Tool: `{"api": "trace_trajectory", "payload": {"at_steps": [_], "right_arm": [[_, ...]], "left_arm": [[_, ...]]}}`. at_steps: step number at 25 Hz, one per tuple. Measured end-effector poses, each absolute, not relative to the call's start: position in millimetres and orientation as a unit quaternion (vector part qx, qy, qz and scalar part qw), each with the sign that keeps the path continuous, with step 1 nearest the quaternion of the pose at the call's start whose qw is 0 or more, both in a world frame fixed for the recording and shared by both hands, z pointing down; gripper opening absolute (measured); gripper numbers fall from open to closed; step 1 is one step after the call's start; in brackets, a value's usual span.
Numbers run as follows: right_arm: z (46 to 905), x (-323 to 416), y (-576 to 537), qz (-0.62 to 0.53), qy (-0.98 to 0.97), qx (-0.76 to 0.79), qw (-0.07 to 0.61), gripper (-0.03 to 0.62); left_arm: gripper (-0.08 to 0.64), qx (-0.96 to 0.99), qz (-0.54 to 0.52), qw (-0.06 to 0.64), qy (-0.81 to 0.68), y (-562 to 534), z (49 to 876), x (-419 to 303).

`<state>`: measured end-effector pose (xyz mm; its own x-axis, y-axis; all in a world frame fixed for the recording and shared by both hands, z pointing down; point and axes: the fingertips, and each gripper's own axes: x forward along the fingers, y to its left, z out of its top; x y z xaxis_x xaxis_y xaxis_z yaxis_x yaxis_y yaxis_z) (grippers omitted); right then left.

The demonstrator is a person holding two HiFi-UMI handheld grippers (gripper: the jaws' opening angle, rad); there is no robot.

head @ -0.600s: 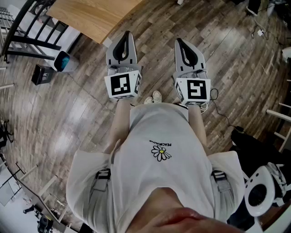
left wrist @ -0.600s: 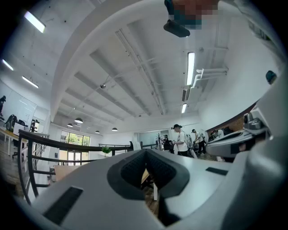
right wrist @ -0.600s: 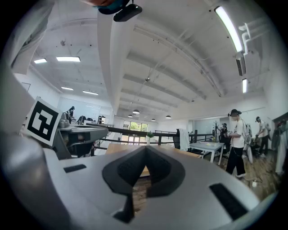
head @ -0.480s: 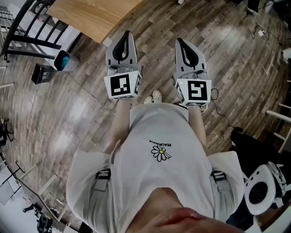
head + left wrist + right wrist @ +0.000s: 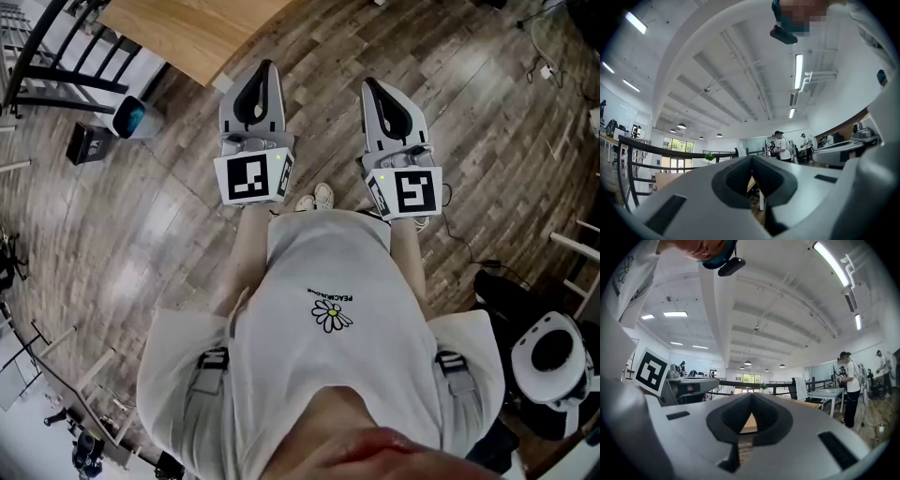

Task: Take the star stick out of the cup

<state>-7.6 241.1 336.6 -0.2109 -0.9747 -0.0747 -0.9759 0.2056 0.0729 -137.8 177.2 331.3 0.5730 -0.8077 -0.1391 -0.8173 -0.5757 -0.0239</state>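
No cup and no star stick show in any view. My left gripper (image 5: 265, 67) and right gripper (image 5: 367, 84) are held side by side in front of the person's white shirt, over the wooden floor, both pointing towards a wooden table (image 5: 187, 33). In the left gripper view the left gripper (image 5: 751, 158) has its tips touching, with nothing between them. The right gripper (image 5: 751, 394) looks the same in its own view: tips together and empty. Both point out level into a large room.
A black railing (image 5: 56, 66), a blue-topped bin (image 5: 131, 117) and a black box (image 5: 84, 142) stand left of the table. Cables (image 5: 469, 248) and a round white device (image 5: 553, 356) lie at the right. People (image 5: 848, 376) stand far off by a white table (image 5: 825, 392).
The head view has shifted a little, so floor items sit slightly differently in the picture. Both grippers stay side by side and shut.
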Motion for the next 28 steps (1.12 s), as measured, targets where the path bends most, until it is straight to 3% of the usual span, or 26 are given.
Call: {"api": "trace_trajectory", "payload": {"at_steps": [15, 28], "right_arm": [[317, 21, 215, 0.091, 0.776, -0.623, 0.048, 0.006], [322, 74, 65, 0.106, 0.761, -0.64, 0.022, 0.006]], "left_arm": [[0.015, -0.882, 0.101, 0.079, 0.454, 134, 308, -120], [0.015, -0.898, 0.145, 0.08, 0.408, -24, 282, -39]]}}
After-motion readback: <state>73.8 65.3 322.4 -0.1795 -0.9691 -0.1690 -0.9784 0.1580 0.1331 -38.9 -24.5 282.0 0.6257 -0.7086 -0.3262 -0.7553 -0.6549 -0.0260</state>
